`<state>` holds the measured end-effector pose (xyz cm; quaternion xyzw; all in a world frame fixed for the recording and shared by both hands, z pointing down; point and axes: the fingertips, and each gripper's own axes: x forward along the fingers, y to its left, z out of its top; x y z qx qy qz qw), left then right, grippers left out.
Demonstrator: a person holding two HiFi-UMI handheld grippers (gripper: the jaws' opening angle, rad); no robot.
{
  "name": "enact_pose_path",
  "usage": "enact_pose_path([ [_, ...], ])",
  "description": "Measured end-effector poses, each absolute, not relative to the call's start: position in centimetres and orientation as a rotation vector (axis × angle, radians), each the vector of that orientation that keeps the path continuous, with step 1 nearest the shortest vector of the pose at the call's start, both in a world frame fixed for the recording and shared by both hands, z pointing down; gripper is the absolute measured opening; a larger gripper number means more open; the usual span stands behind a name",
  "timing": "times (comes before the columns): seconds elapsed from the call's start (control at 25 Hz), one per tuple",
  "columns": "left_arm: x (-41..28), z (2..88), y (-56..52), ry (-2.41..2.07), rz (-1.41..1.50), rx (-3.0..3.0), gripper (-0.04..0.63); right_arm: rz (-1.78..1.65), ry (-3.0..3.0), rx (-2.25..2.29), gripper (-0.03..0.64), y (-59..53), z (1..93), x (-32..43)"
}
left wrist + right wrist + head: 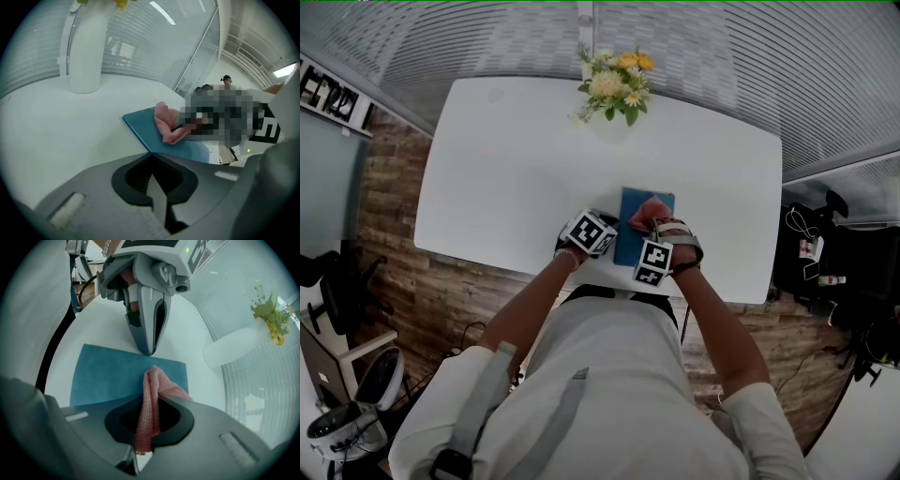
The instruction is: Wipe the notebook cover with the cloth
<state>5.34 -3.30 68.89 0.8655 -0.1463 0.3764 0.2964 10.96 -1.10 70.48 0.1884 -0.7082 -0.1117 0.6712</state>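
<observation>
Right tongs (143, 451) pinch pink cloth (150, 399) on blue notebook (112, 376). Left tongs (148, 347) closed, empty, tip at notebook edge. Hard rub may slide notebook on smooth worktop (516, 169); cloth may slip out.

Bright, even light fills all 3 views; the glossy white rectangular surface (516, 178) is nearly washed out, shadows faint. Both gripper views bulge fisheye-style with dark corners, and the grey left gripper (151, 157) nearest its lens is blurred
</observation>
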Motion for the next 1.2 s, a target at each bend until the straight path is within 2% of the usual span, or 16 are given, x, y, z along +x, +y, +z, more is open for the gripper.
enact_pose_path([
  [1.2,5.3,69.1,-3.3,-0.389,1.001,2.296,-0.006,-0.226,-1.613,0.416,0.008,0.4,70.7,10.6],
])
